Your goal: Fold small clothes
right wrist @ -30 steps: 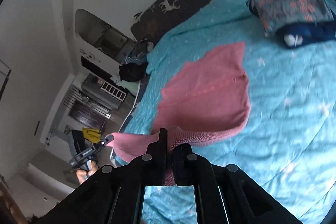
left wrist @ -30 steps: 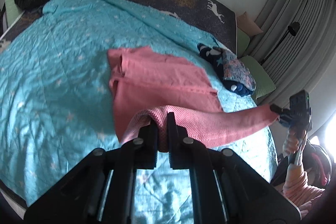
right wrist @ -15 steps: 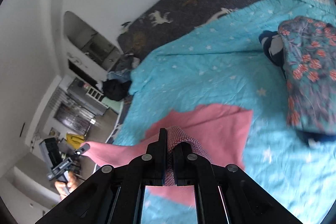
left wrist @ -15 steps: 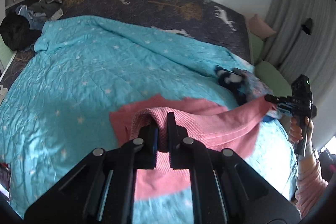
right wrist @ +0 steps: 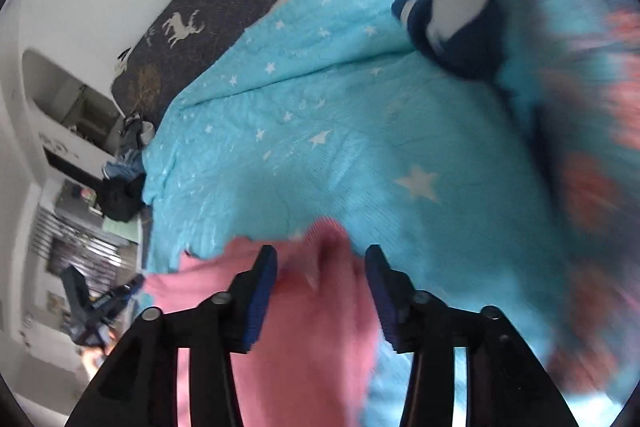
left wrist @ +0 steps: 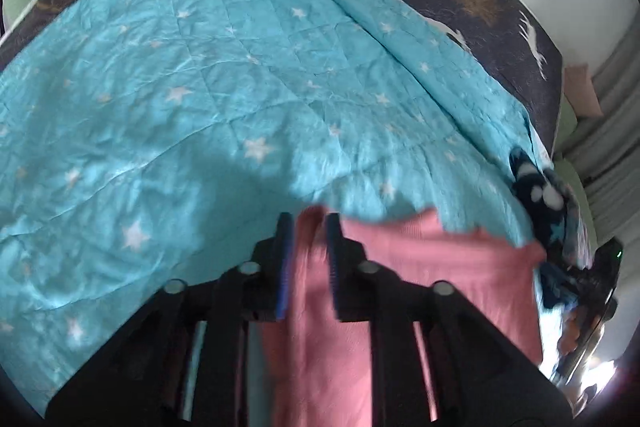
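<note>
Left tongs (left wrist: 306, 259) | right tongs (right wrist: 320, 291) | both opening, apparently releasing pink garment (left wrist: 420, 267) between them onto bed (left wrist: 200, 87), completing fold.

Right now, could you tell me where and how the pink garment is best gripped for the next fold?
Probably at its far edge, one corner per gripper, coming from above. The pink garment lies flat on the blue quilt, and that edge is its clearest exposed part.
</note>
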The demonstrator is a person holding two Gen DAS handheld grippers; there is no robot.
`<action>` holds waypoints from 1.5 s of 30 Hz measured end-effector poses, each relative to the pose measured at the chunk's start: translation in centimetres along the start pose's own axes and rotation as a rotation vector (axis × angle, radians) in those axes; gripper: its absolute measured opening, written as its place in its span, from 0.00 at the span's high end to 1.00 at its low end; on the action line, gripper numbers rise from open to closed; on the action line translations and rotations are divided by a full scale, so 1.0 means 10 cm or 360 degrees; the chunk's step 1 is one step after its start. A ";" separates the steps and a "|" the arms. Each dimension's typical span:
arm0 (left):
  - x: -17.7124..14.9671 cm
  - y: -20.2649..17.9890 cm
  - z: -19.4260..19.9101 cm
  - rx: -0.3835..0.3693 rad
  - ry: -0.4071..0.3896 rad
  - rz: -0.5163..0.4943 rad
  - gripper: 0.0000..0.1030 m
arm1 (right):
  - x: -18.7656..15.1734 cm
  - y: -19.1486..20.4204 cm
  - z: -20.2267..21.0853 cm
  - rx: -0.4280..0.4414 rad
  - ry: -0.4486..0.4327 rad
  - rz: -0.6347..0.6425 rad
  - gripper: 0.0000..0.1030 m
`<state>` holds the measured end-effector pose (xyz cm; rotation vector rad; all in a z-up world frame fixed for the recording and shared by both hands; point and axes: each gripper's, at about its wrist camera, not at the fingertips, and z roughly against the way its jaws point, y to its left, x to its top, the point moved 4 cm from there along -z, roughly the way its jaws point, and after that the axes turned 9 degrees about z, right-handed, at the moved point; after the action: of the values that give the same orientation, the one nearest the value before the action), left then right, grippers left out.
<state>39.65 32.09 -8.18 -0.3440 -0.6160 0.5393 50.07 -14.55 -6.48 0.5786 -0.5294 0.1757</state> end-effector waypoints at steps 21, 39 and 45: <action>-1.65 0.15 0.42 -0.0464 0.0350 0.0448 0.30 | -1.48 0.08 0.36 0.0465 0.0162 -0.0375 0.38; -2.08 -0.76 1.06 -0.0622 0.0252 0.0050 0.94 | -1.43 0.07 1.44 0.0269 -0.0116 -0.0264 0.90; -2.93 -0.79 1.24 -0.0585 0.0421 -0.0056 0.94 | -2.68 -0.20 2.07 0.0147 -0.0061 -0.0380 0.90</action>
<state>14.71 10.82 -8.30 -0.7375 -0.4613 0.3365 19.03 -28.17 -6.78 0.7308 -0.4868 -0.0377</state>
